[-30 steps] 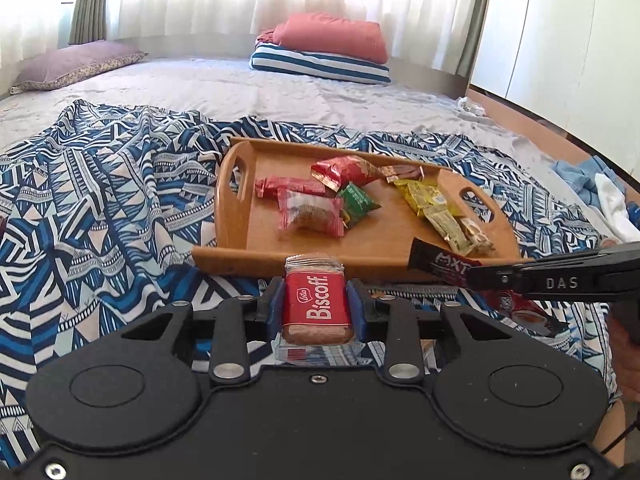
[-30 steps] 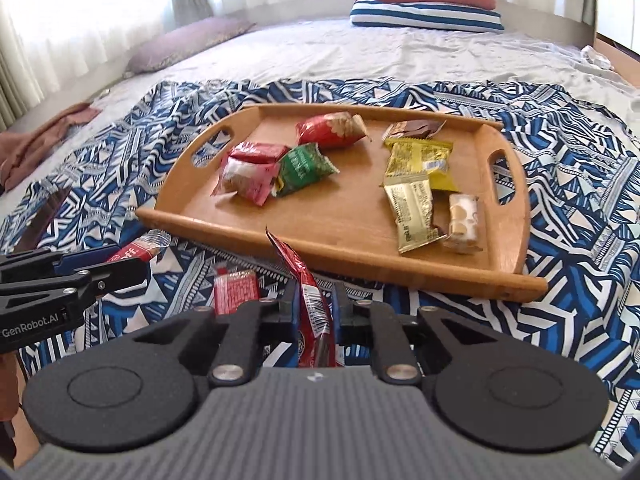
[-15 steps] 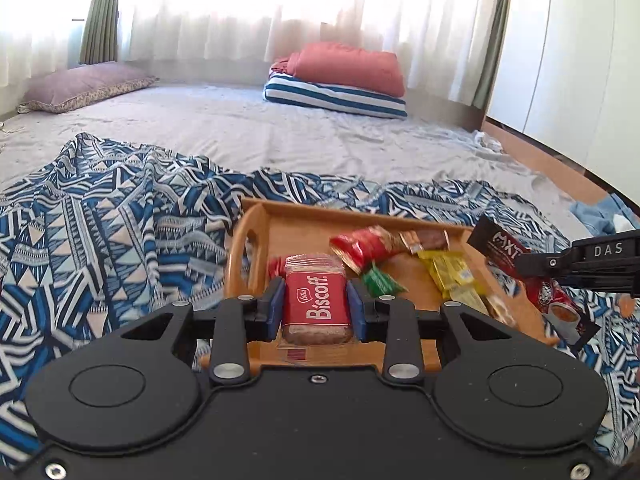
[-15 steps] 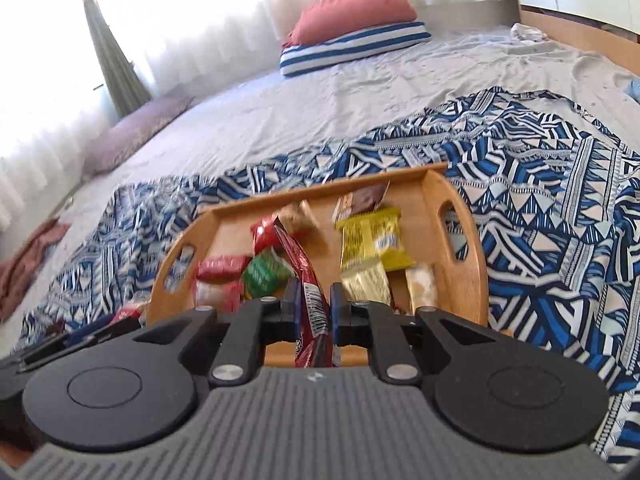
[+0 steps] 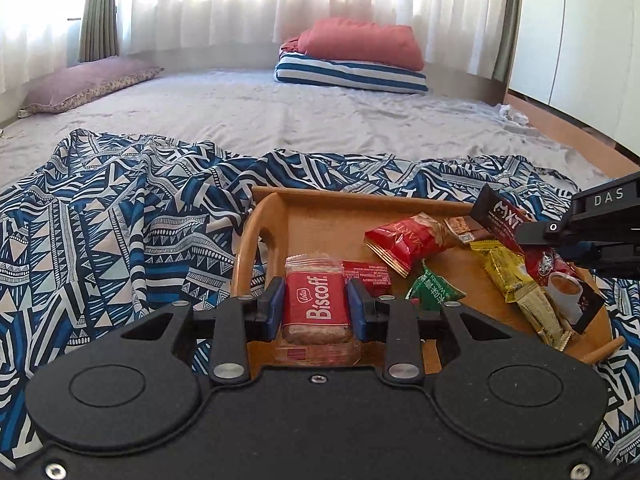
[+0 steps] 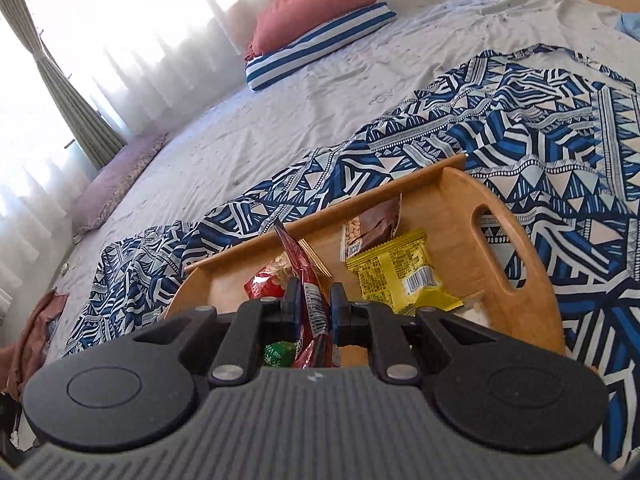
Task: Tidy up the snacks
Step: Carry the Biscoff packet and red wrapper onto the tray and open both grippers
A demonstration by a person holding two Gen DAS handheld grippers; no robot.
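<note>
Both grippers hover over the wooden tray (image 5: 256, 236) on the bed: the left gripper (image 5: 316, 312) pinches the Biscoff pack (image 5: 316, 300) above its near-left corner, the right gripper (image 6: 314, 312) clamps a red sachet (image 6: 308, 280) edge-up farther right.

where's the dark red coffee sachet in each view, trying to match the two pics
Left wrist view: the dark red coffee sachet is at the right edge, shut in the right gripper, above the wooden tray's right half.
Right wrist view: the sachet is at centre bottom, seen edge-on between that gripper's pads.
Shared landmark: the yellow snack packet lying in the tray.
</note>
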